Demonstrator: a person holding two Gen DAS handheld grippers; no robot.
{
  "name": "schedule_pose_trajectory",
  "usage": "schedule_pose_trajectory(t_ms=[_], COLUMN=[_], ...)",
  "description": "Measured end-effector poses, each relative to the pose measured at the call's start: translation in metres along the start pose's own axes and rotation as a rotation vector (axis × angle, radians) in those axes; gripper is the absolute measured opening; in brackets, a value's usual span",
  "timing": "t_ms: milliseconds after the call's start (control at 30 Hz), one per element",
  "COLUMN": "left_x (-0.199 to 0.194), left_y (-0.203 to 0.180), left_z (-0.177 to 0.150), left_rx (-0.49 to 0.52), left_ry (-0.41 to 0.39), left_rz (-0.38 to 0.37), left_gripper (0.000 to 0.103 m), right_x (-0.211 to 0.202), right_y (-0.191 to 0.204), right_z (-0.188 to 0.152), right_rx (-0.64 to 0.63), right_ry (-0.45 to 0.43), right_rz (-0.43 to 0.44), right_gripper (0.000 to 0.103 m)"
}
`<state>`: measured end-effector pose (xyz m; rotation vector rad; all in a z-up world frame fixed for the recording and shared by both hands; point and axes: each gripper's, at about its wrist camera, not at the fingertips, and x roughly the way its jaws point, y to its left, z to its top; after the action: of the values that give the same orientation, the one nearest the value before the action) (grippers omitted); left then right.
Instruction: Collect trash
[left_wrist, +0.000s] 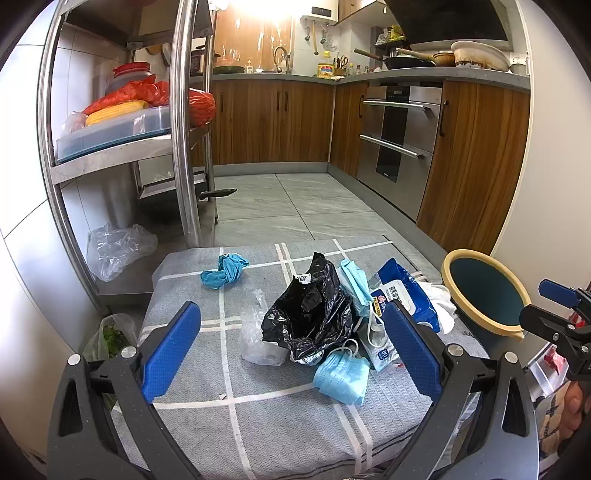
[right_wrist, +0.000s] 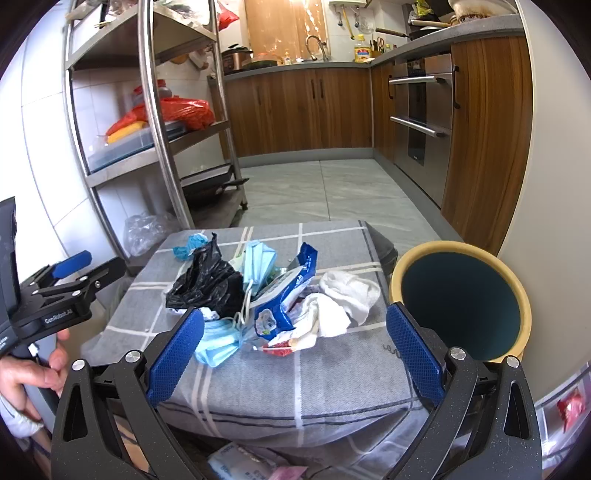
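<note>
My left tool (left_wrist: 291, 347) is spread wide with nothing between its blue pads, hovering over the near edge of the table (left_wrist: 280, 417), which wears a grey cloth with white check lines. My right tool (right_wrist: 295, 350) is just as wide open and empty, held over the same near edge further right.

Straight ahead of the left tool, between its pads, sits a crumpled black bag (left_wrist: 310, 314) with a small white printed sticker near its top that I cannot read. A clear plastic bag (left_wrist: 258, 332) touches its left side. A blue face mask (left_wrist: 341, 376) lies just ahead of the left tool's right pad, and a second mask (left_wrist: 354, 284) leans behind the black bag. Beyond that right pad is a blue and white wipes pack (left_wrist: 406, 295) with Chinese lettering; a box under it shows "80". Farther ahead and left, apart from the pile, lies a balled blue glove (left_wrist: 225, 271).

Ahead of the right tool, white crumpled tissue (right_wrist: 343, 299) rests beside the wipes pack. Just beyond the right tool's right pad stands the bin (right_wrist: 517, 306), dark teal inside with a cream rim, at the table's right edge.

In the right wrist view, the left tool's black body reads "GenRobot.AI". Beyond the table, to the left, stands a steel shelf rack (left_wrist: 181, 147).
</note>
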<state>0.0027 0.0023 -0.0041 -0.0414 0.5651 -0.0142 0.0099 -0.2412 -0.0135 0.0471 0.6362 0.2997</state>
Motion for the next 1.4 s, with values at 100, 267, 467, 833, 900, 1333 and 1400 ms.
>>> schedule_pose_trajectory(t_ms=[100, 267, 467, 833, 900, 1333, 1400], left_x=[0.0010, 0.0001, -0.0005, -0.0003, -0.0004, 0.0005, 0.0006], left_y=[-0.0007, -0.0002, -0.0003, -0.0004, 0.0002, 0.0009, 0.0011], left_z=[-0.0006, -0.0004, -0.0001, -0.0003, 0.0001, -0.0007, -0.0015], left_rx=[0.000, 0.001, 0.001, -0.001, -0.002, -0.003, -0.004], left_ry=[0.000, 0.000, 0.000, 0.001, 0.002, 0.004, 0.004], left_rz=[-0.001, 0.001, 0.001, 0.000, 0.001, 0.004, 0.005], left_gripper=[0.097, 0.097, 0.097, 0.097, 0.097, 0.097, 0.097], right_x=[0.0000, 0.0002, -0.0006, -0.0009, -0.0007, -0.0025, -0.0025], right_y=[0.0004, 0.0004, -0.0004, -0.0003, -0.0004, -0.0025, -0.0035], right_z=[-0.0001, -0.0003, 0.0001, -0.0004, -0.0014, 0.0014, 0.0018], right_rx=[-0.001, 0.000, -0.001, -0.002, -0.002, 0.010, 0.013], right_ry=[0.001, 0.001, 0.001, -0.001, 0.000, -0.004, -0.003], right_rz=[-0.002, 0.000, -0.002, -0.002, -0.002, -0.001, -0.001], right_gripper=[0.098, 0.098, 0.098, 0.098, 0.098, 0.098, 0.098])
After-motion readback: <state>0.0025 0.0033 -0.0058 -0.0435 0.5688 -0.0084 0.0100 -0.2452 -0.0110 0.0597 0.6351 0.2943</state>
